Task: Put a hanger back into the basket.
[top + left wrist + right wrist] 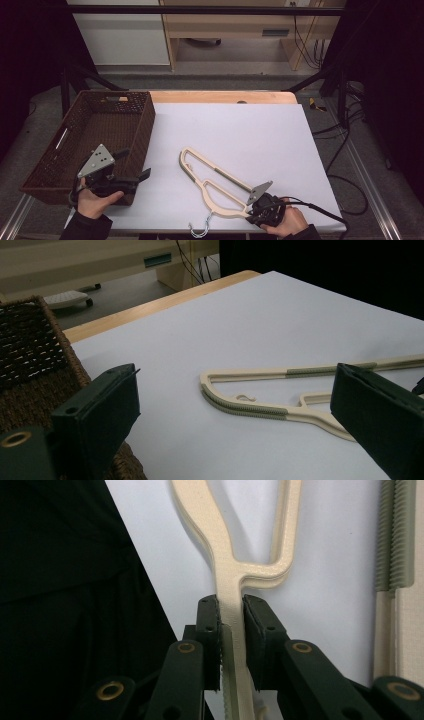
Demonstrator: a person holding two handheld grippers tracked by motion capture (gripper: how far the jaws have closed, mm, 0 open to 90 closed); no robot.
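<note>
White-covered tabletop point(260, 125) is carrying a cream clothes hanger point(210, 182) lying flat just right of the wicker basket point(95, 145). Right tongs point(231, 615) are pinching its arm near the hook, probably to lift it. Left tongs point(235, 410) are waiting spread over the basket's edge.

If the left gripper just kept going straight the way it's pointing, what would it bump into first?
Probably the cream hanger lying on the white sheet; the left gripper has open jaws and aims toward it, though depth is hard to judge.
</note>
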